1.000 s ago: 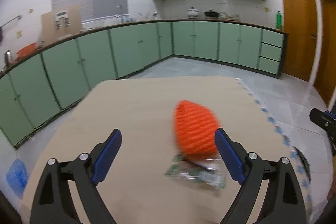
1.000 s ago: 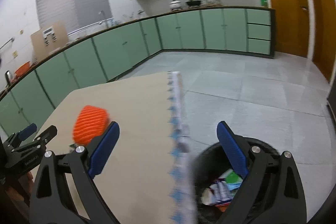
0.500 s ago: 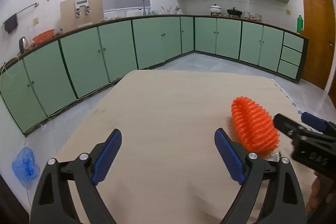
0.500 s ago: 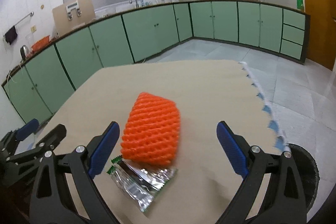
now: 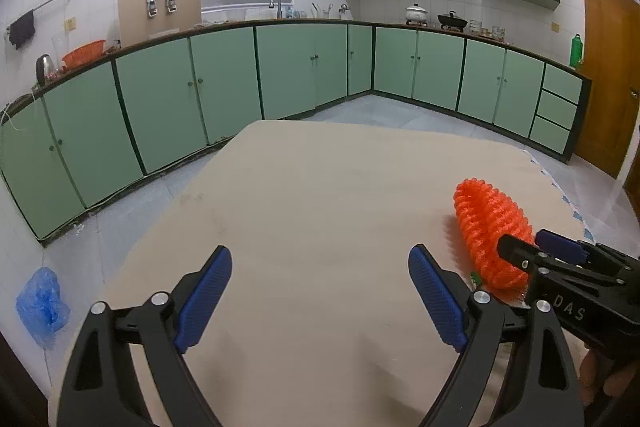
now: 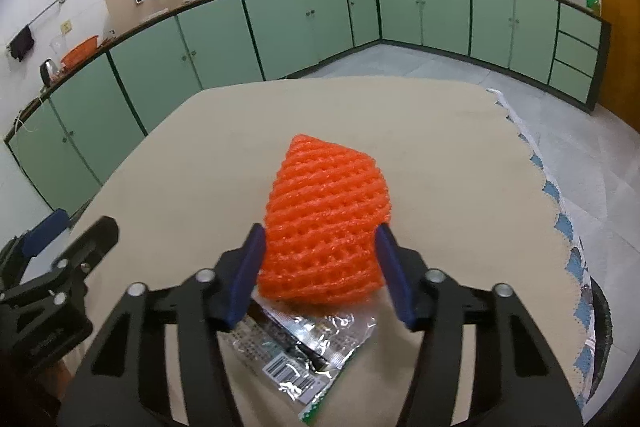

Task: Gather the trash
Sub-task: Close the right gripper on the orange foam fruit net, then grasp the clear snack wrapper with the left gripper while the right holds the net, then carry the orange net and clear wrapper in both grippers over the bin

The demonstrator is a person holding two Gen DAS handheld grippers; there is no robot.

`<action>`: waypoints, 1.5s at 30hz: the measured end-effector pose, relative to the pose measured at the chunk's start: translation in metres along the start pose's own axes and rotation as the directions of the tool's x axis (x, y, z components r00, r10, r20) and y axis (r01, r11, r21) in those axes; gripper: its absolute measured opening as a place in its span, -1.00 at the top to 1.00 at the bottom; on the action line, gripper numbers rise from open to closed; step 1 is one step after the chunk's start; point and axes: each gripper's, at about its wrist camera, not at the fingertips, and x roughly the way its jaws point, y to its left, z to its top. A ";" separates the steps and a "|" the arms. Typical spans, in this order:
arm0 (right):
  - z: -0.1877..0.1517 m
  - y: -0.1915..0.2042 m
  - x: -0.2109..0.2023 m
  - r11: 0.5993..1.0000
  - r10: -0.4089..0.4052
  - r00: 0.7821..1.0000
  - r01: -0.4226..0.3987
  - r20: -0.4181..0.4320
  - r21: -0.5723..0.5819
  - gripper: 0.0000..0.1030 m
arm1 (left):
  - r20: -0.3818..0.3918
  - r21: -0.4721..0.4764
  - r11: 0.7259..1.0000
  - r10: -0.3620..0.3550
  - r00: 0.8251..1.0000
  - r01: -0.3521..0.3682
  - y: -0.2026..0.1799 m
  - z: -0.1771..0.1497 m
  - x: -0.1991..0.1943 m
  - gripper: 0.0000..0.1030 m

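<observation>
A wide run of green cabinets lines the kitchen walls behind a large beige tabletop, which fills the middle of the room. Just off the tabletop's right edge, low on the floor, sits a dark trash bin, only its rim showing. On the tabletop lies an orange foam net, puffed up and resting over one end of a crinkled silver snack wrapper with a barcode and a green edge. The right gripper points down at the net, its blue pads flanking the near end of it, and the jaws are closing with the net between them; both pads look to be at the foam's sides, and it seems slightly pinched there. The left gripper hangs over bare tabletop to the left of the net, jaws spread wide with nothing between them. A small blue plastic bag lies on the floor by the cabinets.
</observation>
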 end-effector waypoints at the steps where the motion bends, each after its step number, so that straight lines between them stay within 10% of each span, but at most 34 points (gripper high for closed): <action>1: 0.001 0.000 -0.003 1.000 0.007 1.000 -0.007 0.005 -0.005 0.17 | 0.000 0.002 1.000 -0.005 1.000 0.005 -0.002 0.000 0.000 -0.71; 8: 0.006 -0.013 -0.030 1.000 0.023 0.998 -0.022 0.063 -0.020 0.57 | -0.012 0.020 0.998 -0.057 0.998 0.057 -0.020 -0.001 -0.004 -0.71; 18: -0.005 -0.071 -0.072 0.998 -0.038 0.992 0.032 0.119 0.054 0.57 | -0.063 0.074 0.979 -0.187 0.980 0.192 -0.071 -0.011 -0.005 -0.71; 36: -0.031 -0.100 -0.078 0.996 -0.045 0.993 0.035 0.113 0.088 0.57 | -0.221 0.078 0.972 -0.200 0.955 0.222 -0.119 -0.025 0.031 -0.70; 45: -0.031 -0.102 -0.075 0.996 -0.042 0.994 0.034 0.098 0.086 0.57 | -0.220 0.077 0.962 -0.239 0.946 0.261 -0.122 -0.024 0.028 0.30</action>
